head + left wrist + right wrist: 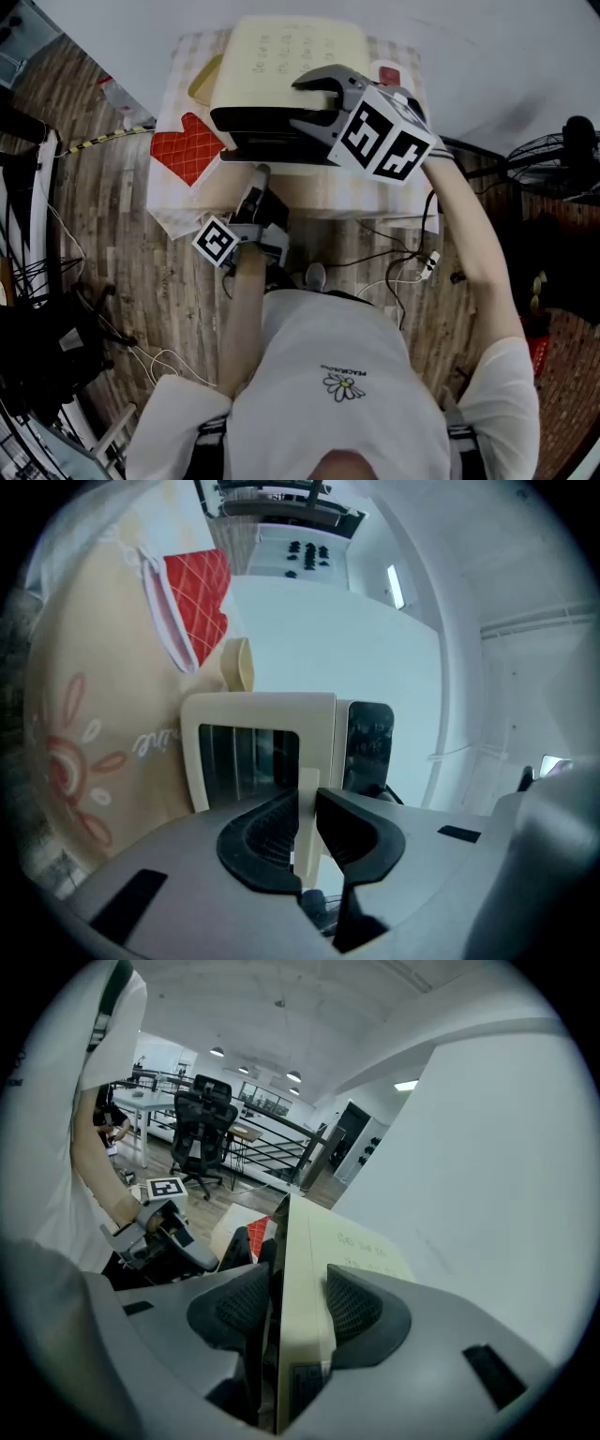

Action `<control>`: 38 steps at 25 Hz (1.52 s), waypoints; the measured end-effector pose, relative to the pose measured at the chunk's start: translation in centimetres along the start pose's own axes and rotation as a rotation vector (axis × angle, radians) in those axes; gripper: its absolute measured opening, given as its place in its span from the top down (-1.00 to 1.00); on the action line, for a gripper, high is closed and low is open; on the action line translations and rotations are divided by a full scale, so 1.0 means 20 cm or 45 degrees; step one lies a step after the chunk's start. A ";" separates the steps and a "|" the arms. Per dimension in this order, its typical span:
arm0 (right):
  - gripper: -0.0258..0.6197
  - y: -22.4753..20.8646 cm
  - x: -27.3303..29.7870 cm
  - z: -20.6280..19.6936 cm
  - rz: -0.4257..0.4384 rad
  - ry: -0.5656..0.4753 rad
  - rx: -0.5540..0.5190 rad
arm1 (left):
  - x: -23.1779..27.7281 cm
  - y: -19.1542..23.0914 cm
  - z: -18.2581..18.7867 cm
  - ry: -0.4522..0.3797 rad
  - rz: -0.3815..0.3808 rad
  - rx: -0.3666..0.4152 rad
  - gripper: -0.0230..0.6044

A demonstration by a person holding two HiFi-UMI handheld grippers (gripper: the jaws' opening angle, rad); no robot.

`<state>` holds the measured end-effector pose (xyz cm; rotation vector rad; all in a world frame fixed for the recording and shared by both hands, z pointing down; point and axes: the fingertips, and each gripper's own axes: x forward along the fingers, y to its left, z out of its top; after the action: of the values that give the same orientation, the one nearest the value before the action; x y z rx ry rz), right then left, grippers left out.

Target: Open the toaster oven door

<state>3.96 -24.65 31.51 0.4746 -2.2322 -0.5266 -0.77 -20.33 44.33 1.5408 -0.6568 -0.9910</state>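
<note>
Nearest, we record the left gripper (pixel 260 174) closed upon the cream door handle (pixel 307 841). The handle runs along the front of the toaster oven (pixel 281 52), which stands on a checked-cloth table (pixel 375 195) against a white wall (pixel 487 56). The right gripper (pixel 315 101) is clamped over the oven's top front edge, one jaw on the dark front and one on the cream top. A red oven mitt (pixel 187 148) lies just left of the oven. Whether the door (pixel 248 710) is ajar, we cannot tell.
</note>
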 end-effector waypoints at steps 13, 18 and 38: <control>0.34 0.00 0.00 -0.01 -0.029 -0.003 -0.018 | -0.01 0.02 -0.01 0.001 -0.062 0.055 0.73; 0.34 0.00 -0.01 -0.02 -0.031 -0.006 -0.024 | -0.08 0.04 -0.03 -0.017 -0.052 0.079 0.68; 0.34 -0.01 0.00 -0.01 -0.031 0.004 -0.018 | -0.30 0.17 -0.09 -0.004 0.061 0.109 0.68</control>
<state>4.06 -24.81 31.60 0.4956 -2.2209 -0.5534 -1.74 -15.04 49.09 1.5912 -0.7430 -0.9398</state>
